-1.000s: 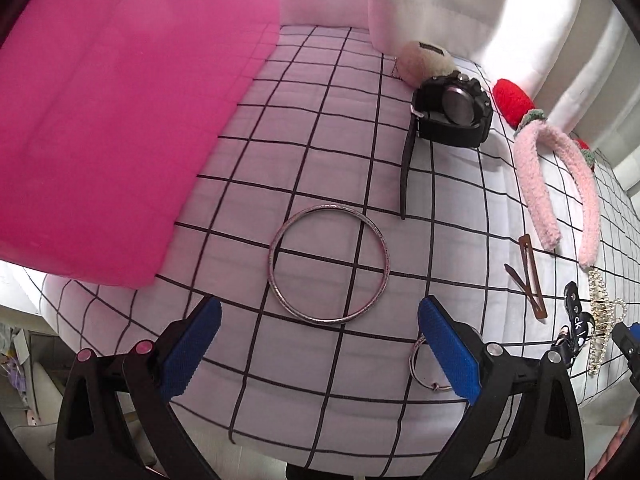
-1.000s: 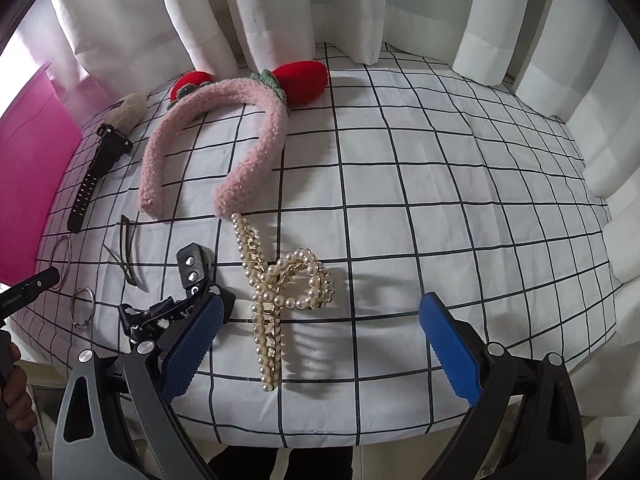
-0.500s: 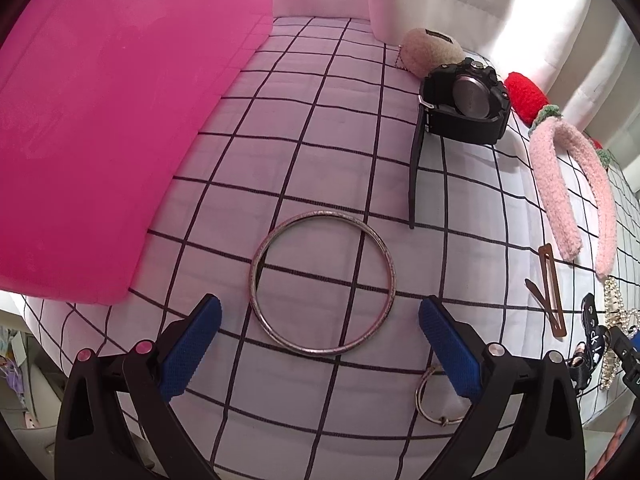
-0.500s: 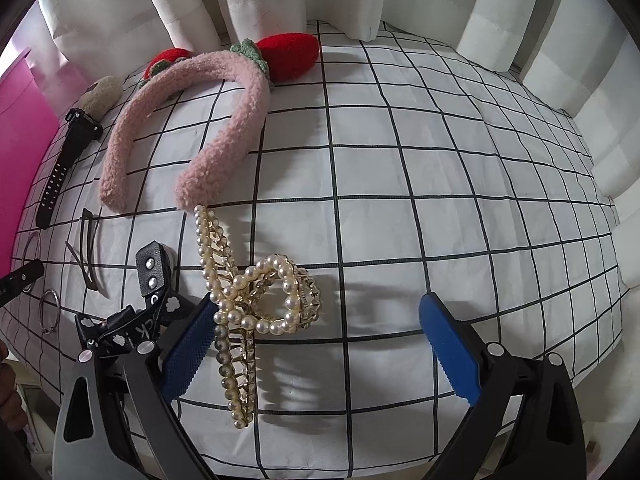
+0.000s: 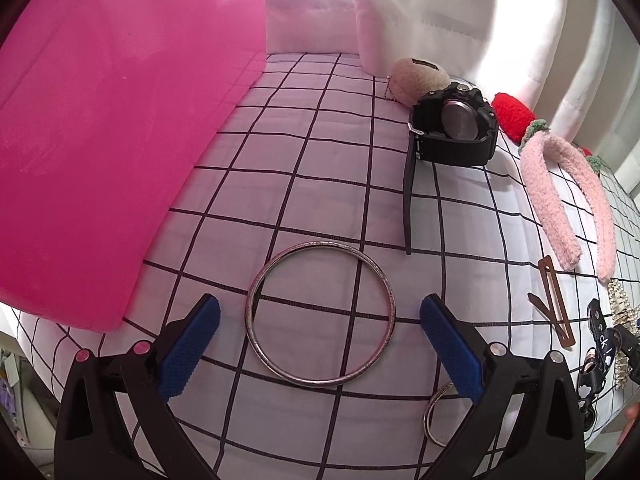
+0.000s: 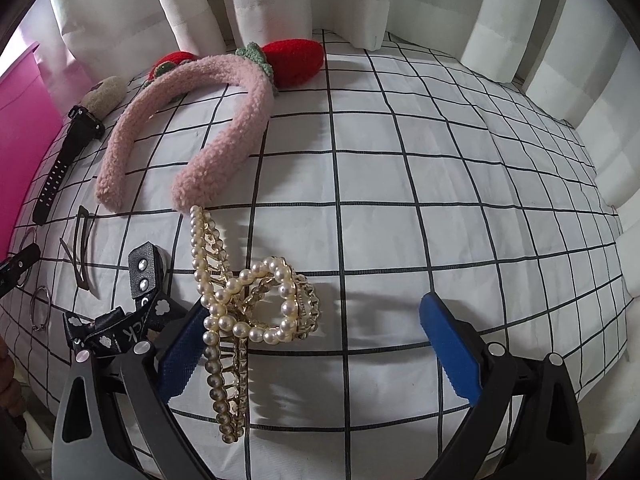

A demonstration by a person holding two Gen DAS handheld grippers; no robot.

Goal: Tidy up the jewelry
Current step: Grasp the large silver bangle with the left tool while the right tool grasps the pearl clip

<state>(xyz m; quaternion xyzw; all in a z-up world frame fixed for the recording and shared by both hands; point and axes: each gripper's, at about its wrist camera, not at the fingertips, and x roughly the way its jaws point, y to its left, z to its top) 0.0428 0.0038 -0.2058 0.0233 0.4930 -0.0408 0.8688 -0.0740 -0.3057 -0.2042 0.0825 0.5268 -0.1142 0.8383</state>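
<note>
Left wrist view: left gripper [image 5: 318, 342], jaws wide, closing in around bangle [image 5: 320, 314]; right gripper [image 6: 316, 344], open, nearing pearl clip [image 6: 244, 304].

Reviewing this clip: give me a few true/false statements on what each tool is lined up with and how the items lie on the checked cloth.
1. The left tool is open around the silver bangle. True.
2. The right tool is shut on the pearl hair claw. False: it is open, nothing gripped; the claw lies on the checked cloth.
3. The black watch sits inside the bangle. False: it lies apart, farther back.
4. The pink fuzzy headband carries red strawberry decorations. True.
</note>
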